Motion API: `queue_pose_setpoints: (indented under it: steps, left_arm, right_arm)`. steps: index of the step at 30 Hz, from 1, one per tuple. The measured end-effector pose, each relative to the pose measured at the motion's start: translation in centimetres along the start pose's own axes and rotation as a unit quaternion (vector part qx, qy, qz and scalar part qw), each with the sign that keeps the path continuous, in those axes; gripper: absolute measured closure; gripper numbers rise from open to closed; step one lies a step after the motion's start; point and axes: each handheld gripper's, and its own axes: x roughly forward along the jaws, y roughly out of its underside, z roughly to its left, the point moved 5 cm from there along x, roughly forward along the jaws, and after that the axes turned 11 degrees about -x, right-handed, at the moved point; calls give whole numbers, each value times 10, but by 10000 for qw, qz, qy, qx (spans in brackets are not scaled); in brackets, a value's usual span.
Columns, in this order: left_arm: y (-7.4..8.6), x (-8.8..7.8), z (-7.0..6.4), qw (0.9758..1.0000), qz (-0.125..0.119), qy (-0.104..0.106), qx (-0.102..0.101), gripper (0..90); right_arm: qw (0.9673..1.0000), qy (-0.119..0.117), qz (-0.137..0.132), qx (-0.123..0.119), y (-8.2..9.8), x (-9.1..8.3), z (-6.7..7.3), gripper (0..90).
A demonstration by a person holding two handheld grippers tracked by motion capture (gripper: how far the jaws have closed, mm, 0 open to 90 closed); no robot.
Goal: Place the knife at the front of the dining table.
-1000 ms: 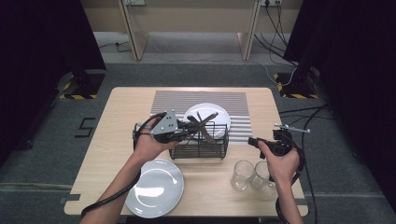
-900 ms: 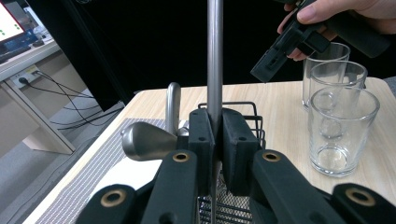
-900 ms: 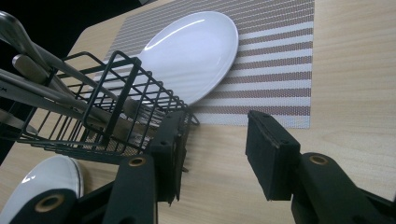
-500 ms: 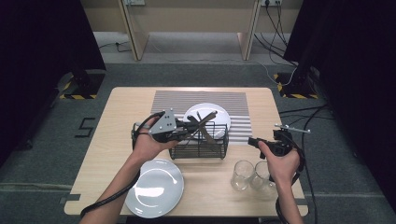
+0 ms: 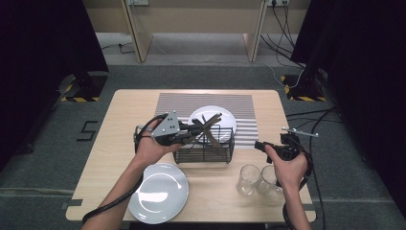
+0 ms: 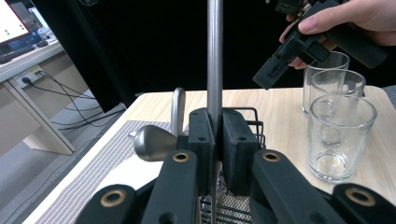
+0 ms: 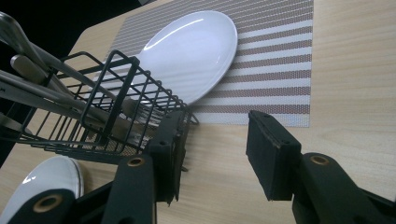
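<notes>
Left gripper (image 5: 191, 132) has its jaws clamped on a slim, shiny steel utensil handle (image 6: 214, 60) over the wire basket (image 5: 205, 149) mid-worktop. I'd lift it straight up so it won't snag the other cutlery. Right gripper (image 5: 261, 145) idles, jaws apart, empty.

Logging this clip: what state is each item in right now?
Left gripper: shut on utensil.
Utensil: held upright above basket.
Right gripper: open, holding nothing.
Basket: upright, cutlery inside.
Glasses: upright, empty.
Far plate: flat on mat.
Near plate: flat on table, empty.
</notes>
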Motion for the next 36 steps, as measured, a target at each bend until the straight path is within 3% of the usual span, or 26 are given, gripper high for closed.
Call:
queue_pose_setpoints:
  steps: [36]
  left_arm:
    - [-10, -9, 5, 9996, -215, -44, -150, 831]
  right_arm:
    - [10000, -37, 13, 51, 1, 1, 0, 560]
